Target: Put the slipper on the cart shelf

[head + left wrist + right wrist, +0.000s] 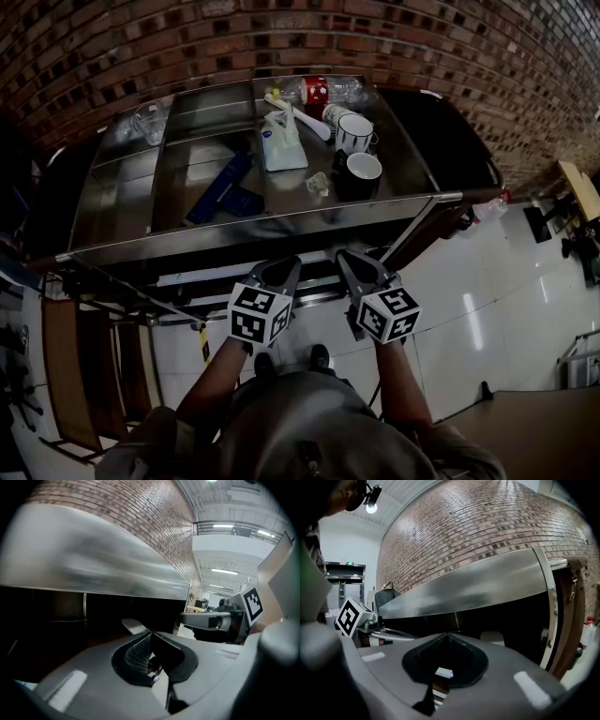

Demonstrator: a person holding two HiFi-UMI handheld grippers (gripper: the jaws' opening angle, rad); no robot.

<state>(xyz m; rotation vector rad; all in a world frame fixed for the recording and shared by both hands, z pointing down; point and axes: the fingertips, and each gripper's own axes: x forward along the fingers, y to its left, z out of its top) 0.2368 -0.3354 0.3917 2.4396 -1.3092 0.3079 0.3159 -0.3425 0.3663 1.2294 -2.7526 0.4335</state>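
Closest to the lens is the person's own grey top point(314, 427), with both forearms reaching out from it toward a stainless steel cart point(281, 223) parked against a brick wall point(187, 37).

The left gripper point(288, 266) and right gripper point(345, 256) are side by side, close together, tips aimed at the front edge of the cart just below its top. Each has its marker cube facing up at the head camera. Both gripper views give the same answer on the jaws: the left ones are pressed together with nothing in them, and the right ones are fully closed and empty too.

As for the slipper point(492, 638), I think it's the pale shape sitting back in the dark shelf space point(506, 616) under the cart top. It shows just past the jaw tips in both gripper views and isn't touching either gripper. It's too dim in there to be totally sure, and from the head view I can't pick it out at all.

On the cart top there's a bunch of stuff:
- a glass bowl point(150, 120) at the far left
- a blue packet point(225, 187) near the middle
- a white bag point(281, 142)
- a bottle with a red label point(317, 91) lying at the back
- a white mug point(354, 133) with a black mug point(362, 172) just in front of it

The floor is glossy white tile point(469, 309).
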